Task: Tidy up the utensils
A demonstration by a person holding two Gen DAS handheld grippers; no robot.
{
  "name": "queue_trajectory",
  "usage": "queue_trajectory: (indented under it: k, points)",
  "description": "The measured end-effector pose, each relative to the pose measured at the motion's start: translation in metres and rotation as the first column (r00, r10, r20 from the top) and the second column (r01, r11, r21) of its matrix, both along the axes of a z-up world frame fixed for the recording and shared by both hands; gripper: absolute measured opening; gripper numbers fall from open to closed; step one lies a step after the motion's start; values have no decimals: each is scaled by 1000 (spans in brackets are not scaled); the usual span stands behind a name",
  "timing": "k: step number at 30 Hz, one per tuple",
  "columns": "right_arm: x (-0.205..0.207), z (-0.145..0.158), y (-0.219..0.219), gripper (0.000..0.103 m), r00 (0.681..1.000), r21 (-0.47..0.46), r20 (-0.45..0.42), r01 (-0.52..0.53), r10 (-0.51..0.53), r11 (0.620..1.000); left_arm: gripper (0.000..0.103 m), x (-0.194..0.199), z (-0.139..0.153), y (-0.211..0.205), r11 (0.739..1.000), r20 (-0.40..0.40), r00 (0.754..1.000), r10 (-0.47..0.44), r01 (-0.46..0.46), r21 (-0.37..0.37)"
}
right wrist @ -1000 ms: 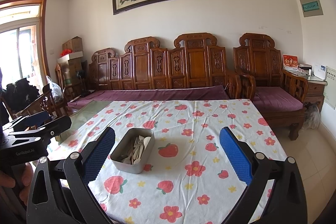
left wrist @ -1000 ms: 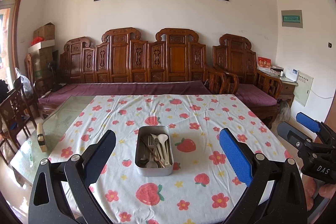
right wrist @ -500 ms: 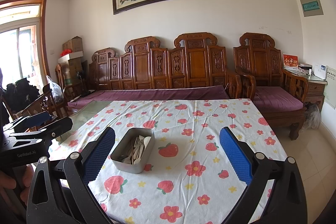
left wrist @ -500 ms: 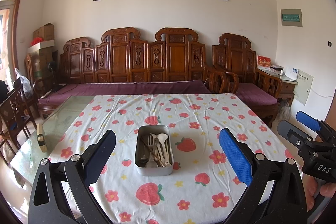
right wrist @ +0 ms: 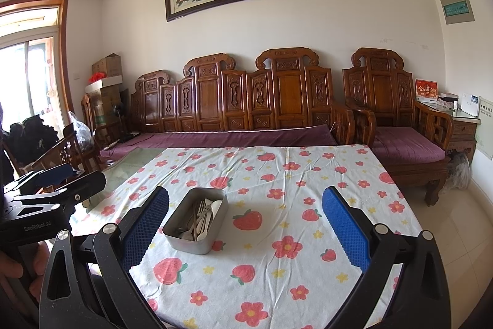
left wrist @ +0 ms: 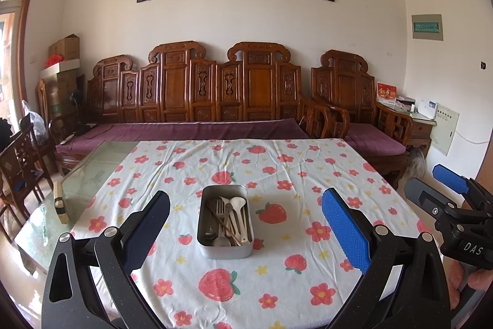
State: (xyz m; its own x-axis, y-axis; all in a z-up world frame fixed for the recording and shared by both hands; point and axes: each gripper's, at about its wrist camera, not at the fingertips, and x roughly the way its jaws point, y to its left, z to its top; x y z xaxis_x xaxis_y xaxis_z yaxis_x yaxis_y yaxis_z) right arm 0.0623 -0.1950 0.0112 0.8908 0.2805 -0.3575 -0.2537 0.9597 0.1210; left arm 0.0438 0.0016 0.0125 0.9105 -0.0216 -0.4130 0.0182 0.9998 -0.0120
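A rectangular metal tin [left wrist: 225, 248] [right wrist: 188, 242] stands on the flower-and-strawberry tablecloth [left wrist: 277, 168] [right wrist: 277, 174]. Inside it lie utensils [left wrist: 228, 218] [right wrist: 200, 218]: forks, a white spoon, metal spoons and chopsticks. My left gripper [left wrist: 245, 228] hangs open above the near table edge, with the tin between its fingers in view but farther off. My right gripper [right wrist: 245, 228] is open too, and the tin sits by its left finger. Each gripper shows at the other view's edge, the right gripper [left wrist: 453, 199] and the left gripper [right wrist: 55, 178], held by a hand.
A small wooden block [left wrist: 60, 202] lies on the bare glass [left wrist: 98, 162] at the table's left. Behind the table stands a carved wooden sofa [left wrist: 215, 100] with purple cushions, an armchair [right wrist: 397, 119] to its right, and wooden chairs [left wrist: 18, 162] to the left.
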Motion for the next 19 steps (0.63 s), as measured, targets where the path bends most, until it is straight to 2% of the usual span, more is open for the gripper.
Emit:
queue_trajectory:
  k: [19]
  points:
    - [-1, 0, 1, 100, 1000, 2, 5, 0, 0, 1000, 95, 1, 5, 3, 1000, 10, 1000, -7, 7, -4]
